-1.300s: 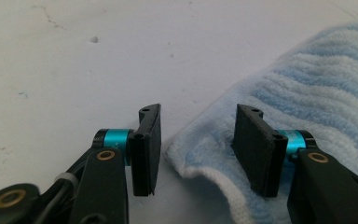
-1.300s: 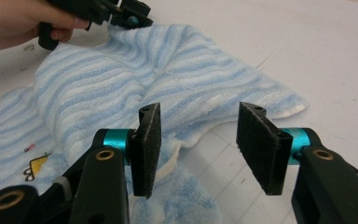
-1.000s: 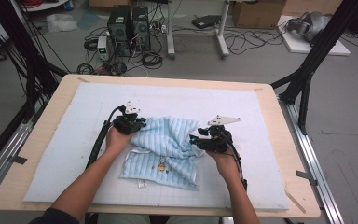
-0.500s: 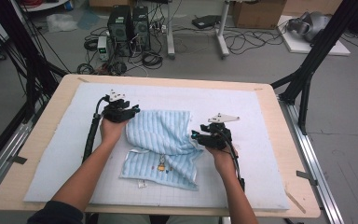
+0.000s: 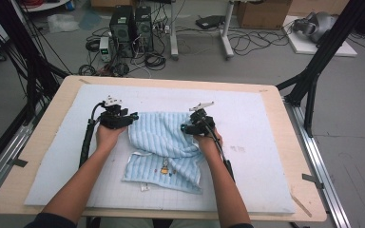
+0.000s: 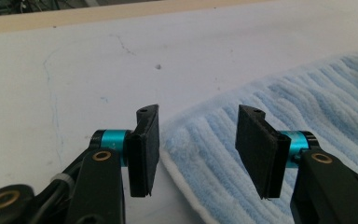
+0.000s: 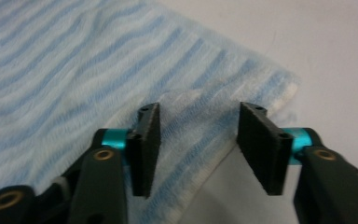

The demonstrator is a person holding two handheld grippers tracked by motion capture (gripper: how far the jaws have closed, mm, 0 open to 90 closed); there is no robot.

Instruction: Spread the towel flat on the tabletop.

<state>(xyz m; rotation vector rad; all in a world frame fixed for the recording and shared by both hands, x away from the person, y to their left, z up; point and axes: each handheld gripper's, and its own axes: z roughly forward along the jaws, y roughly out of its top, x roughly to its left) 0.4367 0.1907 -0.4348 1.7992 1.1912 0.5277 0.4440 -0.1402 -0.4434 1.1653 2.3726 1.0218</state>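
Blue-and-white striped terry towel (image 5: pixel 164 142) is lying folded over itself at the middle of our white padded mat (image 5: pixel 266 123) on the wooden table (image 5: pixel 294 142). We are holding our left gripper (image 6: pixel 198 140) spread over its edge; our right gripper (image 7: pixel 198 140), jaws closing, is gaping above its corner without pinching. Cables are littering the grey floor (image 5: pixel 266 57).
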